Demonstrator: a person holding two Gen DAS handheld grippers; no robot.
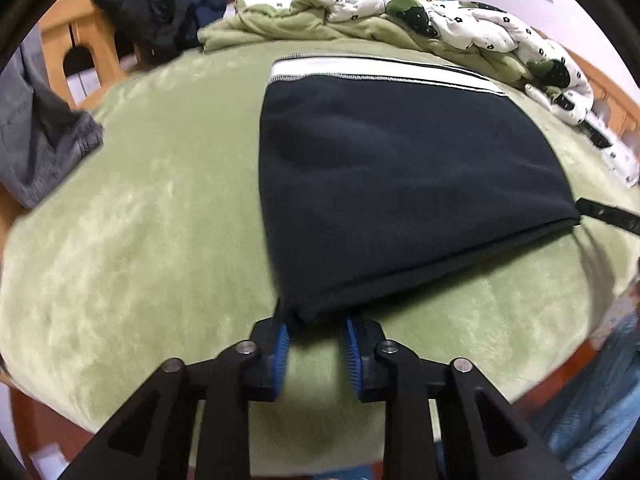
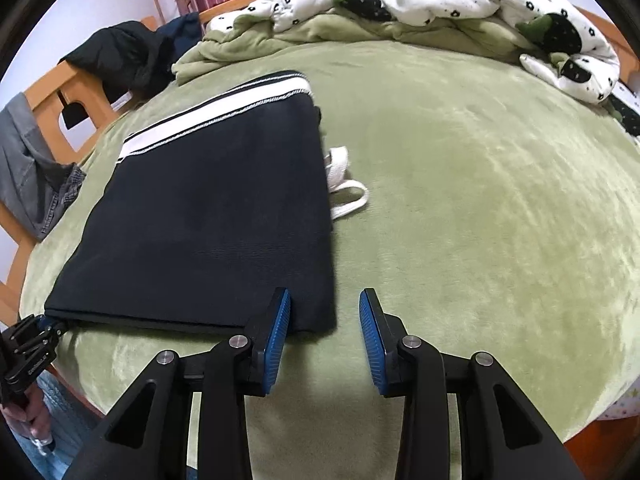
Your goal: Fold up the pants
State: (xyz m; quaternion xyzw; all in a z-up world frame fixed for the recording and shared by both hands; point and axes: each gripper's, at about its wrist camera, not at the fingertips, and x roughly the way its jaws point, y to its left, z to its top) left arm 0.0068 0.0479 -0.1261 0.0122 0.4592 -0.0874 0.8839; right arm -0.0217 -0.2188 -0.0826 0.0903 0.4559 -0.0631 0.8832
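The dark navy pants [image 1: 400, 176] lie folded into a flat rectangle on the green blanket [image 1: 140, 240], with a white band along the far edge. My left gripper [image 1: 314, 326] is open, its blue pads either side of the near left corner of the pants. In the right wrist view the pants [image 2: 212, 216] lie left of centre, with a white drawstring [image 2: 348, 192] sticking out at their right edge. My right gripper [image 2: 324, 312] is open and empty, its left finger just over the near right corner. The left gripper [image 2: 52, 326] shows at the pants' near left corner.
A bunched white flowered quilt [image 2: 440, 0] and green blanket lie at the back of the bed. Dark clothes [image 1: 152, 12] hang on the wooden bed frame [image 1: 80, 44] at the back left, grey jeans [image 1: 40, 132] over its left side. The bed's edge is close in front.
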